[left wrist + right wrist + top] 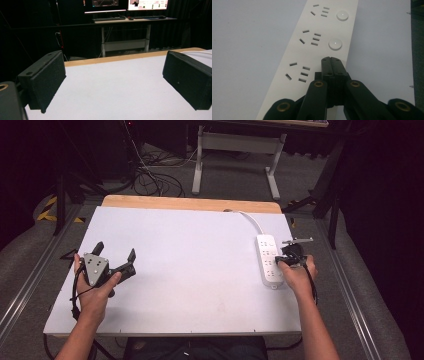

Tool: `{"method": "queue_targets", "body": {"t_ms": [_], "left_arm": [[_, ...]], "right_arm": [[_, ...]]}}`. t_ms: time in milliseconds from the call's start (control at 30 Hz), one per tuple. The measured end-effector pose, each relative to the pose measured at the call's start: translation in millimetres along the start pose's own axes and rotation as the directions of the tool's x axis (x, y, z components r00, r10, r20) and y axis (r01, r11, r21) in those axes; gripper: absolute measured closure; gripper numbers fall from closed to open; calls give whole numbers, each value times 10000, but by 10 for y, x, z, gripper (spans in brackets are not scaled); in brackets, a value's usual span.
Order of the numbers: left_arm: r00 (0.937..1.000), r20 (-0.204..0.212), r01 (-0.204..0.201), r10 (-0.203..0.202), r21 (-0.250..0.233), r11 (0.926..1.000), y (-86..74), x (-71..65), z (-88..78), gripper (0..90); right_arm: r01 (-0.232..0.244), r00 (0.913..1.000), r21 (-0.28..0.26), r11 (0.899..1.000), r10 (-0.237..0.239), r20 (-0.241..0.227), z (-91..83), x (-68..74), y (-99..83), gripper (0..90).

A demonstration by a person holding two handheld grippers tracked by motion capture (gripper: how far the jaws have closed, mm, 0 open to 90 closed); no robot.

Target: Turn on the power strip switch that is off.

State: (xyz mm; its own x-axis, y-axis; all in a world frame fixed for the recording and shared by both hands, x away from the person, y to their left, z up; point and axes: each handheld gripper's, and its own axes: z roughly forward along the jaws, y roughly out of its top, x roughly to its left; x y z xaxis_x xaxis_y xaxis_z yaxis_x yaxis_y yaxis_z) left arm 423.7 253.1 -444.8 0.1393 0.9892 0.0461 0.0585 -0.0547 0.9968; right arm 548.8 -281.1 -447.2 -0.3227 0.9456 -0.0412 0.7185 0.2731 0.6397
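1. Fingers of the right gripper [331, 60] are pressed tight together, with nothing between them. They make one thin black tip

2. That tip sits over the white power strip [267, 260], just by the third round button spot from the far end. I cannot tell if it touches the strip or is just above it

3. I think the fingers are closed like this so the tip is small enough to push one round button [335, 44] and not bump the holes beside it

4. The power strip lies flat on the right side of the bench [200, 270], with its long side going away from the person. Its white cord [250, 218] runs off the far edge. It lies flat so the buttons face up and are easy to press

5. The right hand [296, 276] holds its gripper tipped down over the strip

6. Fingers of the left gripper [116, 256] are wide open and hold nothing. In the left gripper view, bare white bench shows between the two black pads [45, 80]

7. The left gripper sits far from the strip, on the left side of the bench. I think it waits there so it stays out of the way
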Motion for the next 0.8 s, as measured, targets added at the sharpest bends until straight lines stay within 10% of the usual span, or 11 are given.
{"method": "queue_targets", "body": {"t_ms": [233, 800], "left_arm": [[10000, 33, -34, 34, 9, 10000, -1, -5, 2, 53], [10000, 50, -38, 38, 1, 10000, -2, -12, 11, 55]], "right_arm": [[655, 9954, -23, 9978, -652, 700, 15, 112, -10, 900], [144, 9998, -194, 9997, -140, 173, 9, 34, -26, 900]]}}
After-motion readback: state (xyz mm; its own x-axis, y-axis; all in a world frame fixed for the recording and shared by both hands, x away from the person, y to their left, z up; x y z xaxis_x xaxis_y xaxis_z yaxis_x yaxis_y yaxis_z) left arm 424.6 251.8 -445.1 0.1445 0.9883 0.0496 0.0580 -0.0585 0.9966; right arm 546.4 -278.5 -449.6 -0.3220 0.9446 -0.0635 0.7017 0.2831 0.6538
